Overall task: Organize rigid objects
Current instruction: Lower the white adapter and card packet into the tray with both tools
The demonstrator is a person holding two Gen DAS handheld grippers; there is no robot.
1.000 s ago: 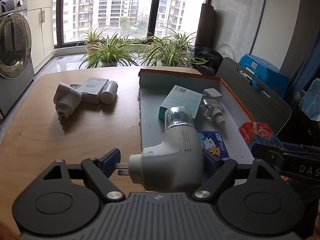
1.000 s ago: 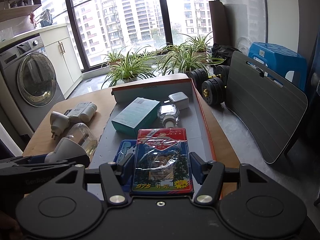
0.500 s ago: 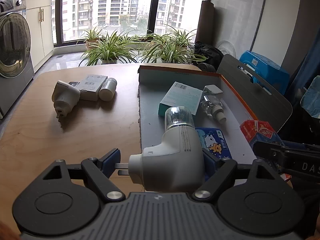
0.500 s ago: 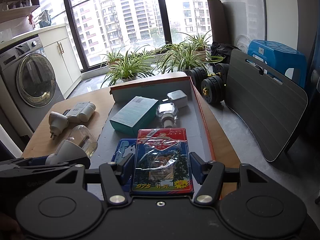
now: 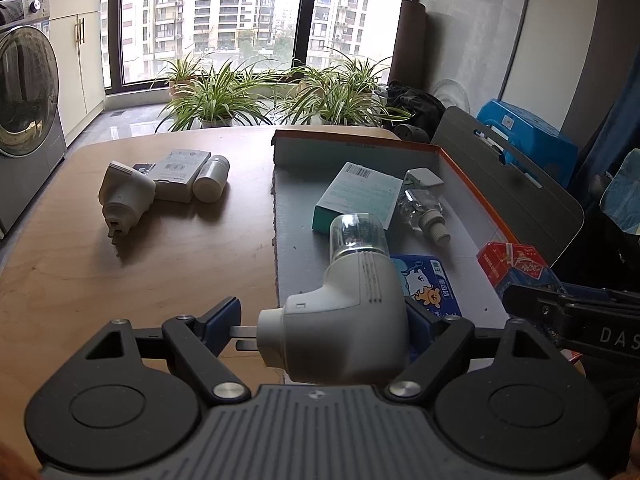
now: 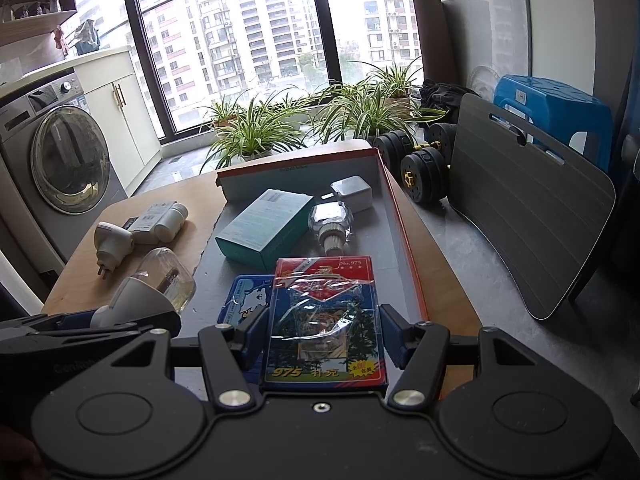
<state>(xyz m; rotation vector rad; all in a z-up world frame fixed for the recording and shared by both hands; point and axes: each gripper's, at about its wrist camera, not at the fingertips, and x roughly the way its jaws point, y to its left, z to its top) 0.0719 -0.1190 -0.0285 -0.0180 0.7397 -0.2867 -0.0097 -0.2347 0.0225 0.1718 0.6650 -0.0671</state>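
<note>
On the far left of the round wooden desk [image 5: 100, 272], three things lie clustered and touching: a white plug-in vaporizer body with bare prongs [image 5: 126, 198], a flat white carton [image 5: 180, 174] and a small white capped bottle [image 5: 211, 178]; I take them as waiting their turn, since they sit well apart from the shallow grey cardboard tray with orange rim [image 5: 472, 178]. Nearer me, my left tongs [image 5: 326, 322] are clamped across a white plug-in vaporizer with a clear glass bottle [image 5: 344, 312], one finger against its prongs and the other against its rounded back, which keeps the bottle pointing forward over the tray's near left edge, ready, I judge, to be set inside. In the tray lie a teal rectangular box [image 6: 264, 230], a clear refill bottle with a ribbed white neck [image 6: 332, 224], a small white square adapter [image 6: 352, 192] and a flat blue tin with a cartoon bear [image 6: 244, 300], spaced so the near floor stays usable. On the right, my right tongs [image 6: 324, 340] grip a red-and-blue cellophane-wrapped pack of playing cards [image 6: 326, 324] by its long sides, held flat just above the blue tin, so I expect it belongs beside or upon that.
</note>
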